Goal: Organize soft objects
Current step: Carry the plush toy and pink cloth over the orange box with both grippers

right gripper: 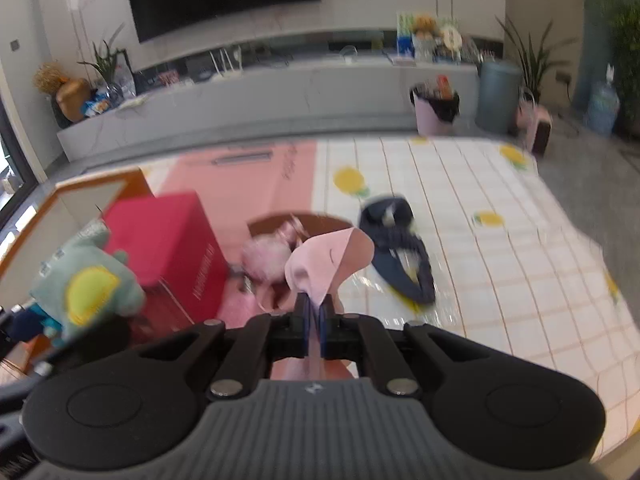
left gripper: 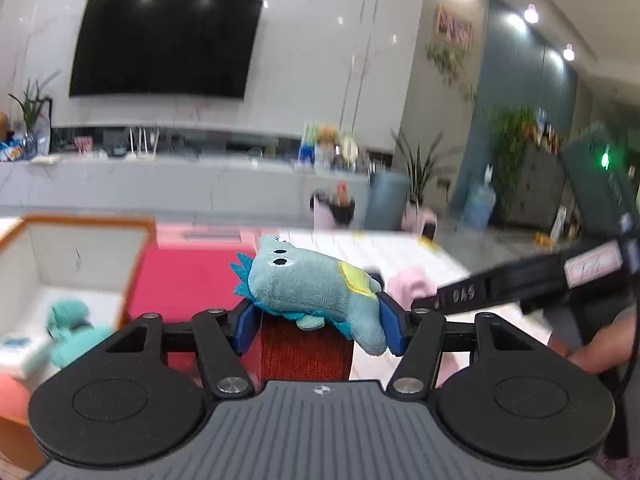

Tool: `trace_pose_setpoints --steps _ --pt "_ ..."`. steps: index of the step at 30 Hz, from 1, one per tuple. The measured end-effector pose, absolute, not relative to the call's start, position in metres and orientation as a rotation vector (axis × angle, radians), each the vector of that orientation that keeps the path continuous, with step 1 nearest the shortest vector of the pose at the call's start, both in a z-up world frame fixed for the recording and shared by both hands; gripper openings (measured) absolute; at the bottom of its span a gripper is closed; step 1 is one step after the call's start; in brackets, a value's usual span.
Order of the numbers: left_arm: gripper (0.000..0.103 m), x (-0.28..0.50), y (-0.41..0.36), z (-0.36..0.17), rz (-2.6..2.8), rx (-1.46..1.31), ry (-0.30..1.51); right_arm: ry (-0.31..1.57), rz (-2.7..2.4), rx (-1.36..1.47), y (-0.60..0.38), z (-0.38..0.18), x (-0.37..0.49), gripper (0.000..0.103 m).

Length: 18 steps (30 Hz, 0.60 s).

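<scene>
My left gripper (left gripper: 318, 326) is shut on a blue-green plush fish (left gripper: 312, 288) with a yellow patch, held in the air above a red box (left gripper: 188, 284); the plush also shows at the left of the right wrist view (right gripper: 86, 280). My right gripper (right gripper: 314, 312) is shut on a pink cloth (right gripper: 328, 260) and lifts it off the table. A fluffy pink toy (right gripper: 266, 256) and a dark navy cloth (right gripper: 400, 248) lie on the tablecloth beyond it. A teal plush (left gripper: 68, 328) lies inside the white bin (left gripper: 80, 256) with an orange rim at the left.
The table has a white grid cloth with lemon prints (right gripper: 500, 260) and a pink mat (right gripper: 256, 184). The right gripper's body (left gripper: 540, 276) crosses the right of the left wrist view. Beyond are a TV wall, a low counter and plants.
</scene>
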<state>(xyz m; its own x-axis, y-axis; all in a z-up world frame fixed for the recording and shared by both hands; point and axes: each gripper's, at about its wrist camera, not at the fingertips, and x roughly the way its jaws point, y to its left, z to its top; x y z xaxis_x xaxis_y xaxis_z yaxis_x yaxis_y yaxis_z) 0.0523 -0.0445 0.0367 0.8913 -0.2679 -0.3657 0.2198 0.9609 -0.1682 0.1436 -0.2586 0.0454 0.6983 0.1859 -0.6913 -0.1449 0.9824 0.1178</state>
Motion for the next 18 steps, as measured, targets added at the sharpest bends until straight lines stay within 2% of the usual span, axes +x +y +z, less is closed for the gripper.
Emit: trace_pose_setpoints --steps 10,15,18 --pt "0.069 0.046 0.022 0.093 -0.161 -0.227 0.292 0.591 0.307 0.007 -0.181 0.127 0.139 0.002" --pt "0.069 0.065 0.065 0.117 -0.092 -0.22 0.306 0.505 0.419 0.001 -0.13 0.164 0.148 0.002" --pt "0.069 0.097 0.102 0.119 -0.108 -0.282 0.379 0.487 0.486 -0.014 -0.095 0.176 0.16 0.002"
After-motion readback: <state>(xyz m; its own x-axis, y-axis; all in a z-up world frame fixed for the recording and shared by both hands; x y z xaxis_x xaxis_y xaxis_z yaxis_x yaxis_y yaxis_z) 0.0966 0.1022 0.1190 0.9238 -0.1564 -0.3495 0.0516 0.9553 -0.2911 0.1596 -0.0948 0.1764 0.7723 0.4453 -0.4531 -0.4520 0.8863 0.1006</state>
